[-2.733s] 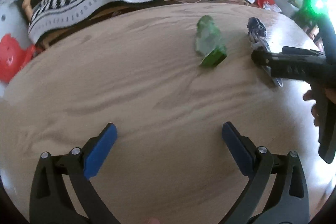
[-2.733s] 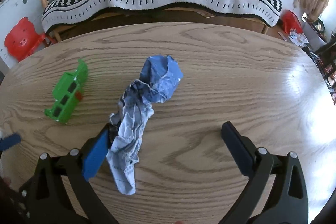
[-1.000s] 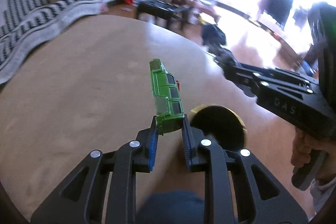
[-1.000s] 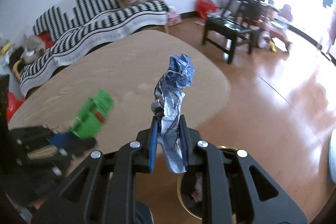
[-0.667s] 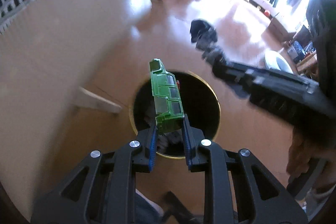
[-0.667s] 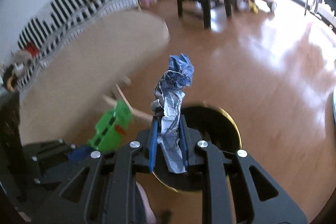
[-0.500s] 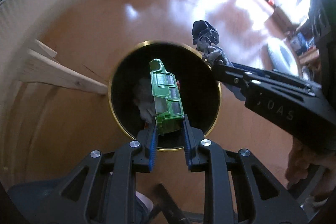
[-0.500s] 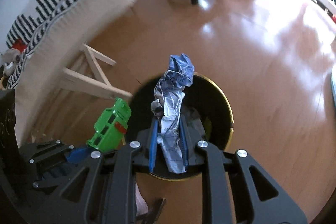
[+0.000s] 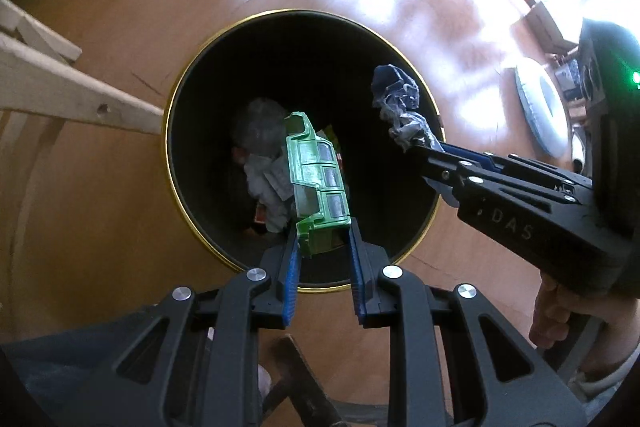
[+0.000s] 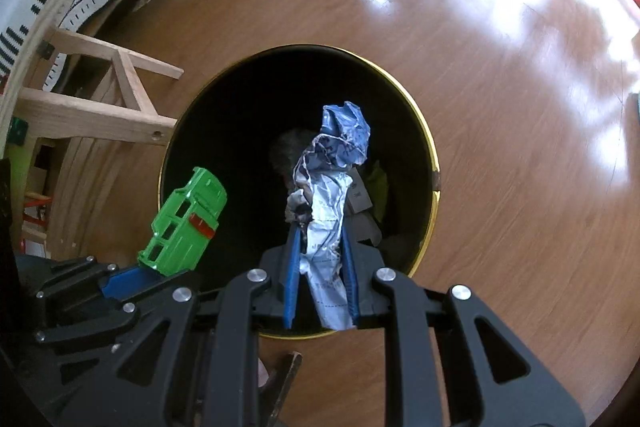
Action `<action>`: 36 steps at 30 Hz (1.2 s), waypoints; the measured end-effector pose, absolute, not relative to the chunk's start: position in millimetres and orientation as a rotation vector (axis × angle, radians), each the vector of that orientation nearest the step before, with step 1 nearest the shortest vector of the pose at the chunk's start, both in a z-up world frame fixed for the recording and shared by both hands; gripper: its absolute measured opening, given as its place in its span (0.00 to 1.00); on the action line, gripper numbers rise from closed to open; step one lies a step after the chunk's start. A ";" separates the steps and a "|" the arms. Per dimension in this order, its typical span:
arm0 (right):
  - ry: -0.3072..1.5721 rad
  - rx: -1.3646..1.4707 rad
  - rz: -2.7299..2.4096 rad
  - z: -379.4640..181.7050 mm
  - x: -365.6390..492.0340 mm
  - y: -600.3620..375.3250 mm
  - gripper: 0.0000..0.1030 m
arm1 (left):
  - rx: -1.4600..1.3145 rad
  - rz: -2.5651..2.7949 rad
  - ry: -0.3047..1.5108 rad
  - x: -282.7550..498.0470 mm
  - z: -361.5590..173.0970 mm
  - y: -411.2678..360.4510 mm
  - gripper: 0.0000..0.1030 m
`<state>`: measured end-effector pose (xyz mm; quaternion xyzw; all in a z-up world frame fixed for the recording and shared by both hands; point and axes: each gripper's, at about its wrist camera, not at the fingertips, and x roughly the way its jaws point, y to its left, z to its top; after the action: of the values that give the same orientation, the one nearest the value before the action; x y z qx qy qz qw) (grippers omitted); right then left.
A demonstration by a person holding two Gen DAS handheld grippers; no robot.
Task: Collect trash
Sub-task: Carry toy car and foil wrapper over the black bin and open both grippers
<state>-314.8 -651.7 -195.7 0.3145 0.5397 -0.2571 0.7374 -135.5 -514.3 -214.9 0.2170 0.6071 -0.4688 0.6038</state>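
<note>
Pointing steeply down over bin (image 9: 170, 131)

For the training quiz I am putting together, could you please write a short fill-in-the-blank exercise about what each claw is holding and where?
1. The left claw is shut on a ____ toy car.
2. The right claw is shut on a crumpled wad of ____.
3. Both things hang over the open mouth of a black bin with a ____ rim.
4. The bin stands on a ____ floor.

Missing words: green; paper; gold; wooden
</note>
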 end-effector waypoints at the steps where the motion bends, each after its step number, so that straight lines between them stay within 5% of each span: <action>1: 1.188 0.688 -0.567 -195.9 -315.0 -652.6 0.19 | 0.498 -1.086 1.409 -134.9 -216.0 -515.1 0.20; 28: 1.157 0.806 -0.550 -198.3 -309.5 -663.4 0.23 | 0.509 -1.112 1.427 -137.8 -218.8 -515.3 0.20; 29: 1.145 0.835 -0.557 -194.8 -310.7 -666.3 0.27 | 0.505 -1.108 1.420 -138.0 -218.2 -515.2 0.24; 30: 1.124 0.854 -0.567 -188.6 -312.6 -669.3 0.52 | 0.491 -1.105 1.411 -137.9 -216.1 -514.1 0.49; 31: 1.072 0.857 -0.573 -175.2 -316.1 -673.1 0.89 | 0.471 -1.105 1.387 -138.3 -211.6 -512.3 0.69; 32: 1.031 0.846 -0.586 -163.0 -319.0 -675.4 0.93 | 0.445 -1.107 1.355 -138.7 -205.9 -510.2 0.95; 36: 0.840 0.733 -0.717 -96.9 -340.1 -681.9 0.93 | 0.394 -1.204 1.278 -146.4 -170.5 -504.6 0.94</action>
<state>-340.1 -681.9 -96.9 0.3402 0.3899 -0.3328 0.7883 -146.4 -504.6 -170.5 0.1716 0.5562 -0.5241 0.6218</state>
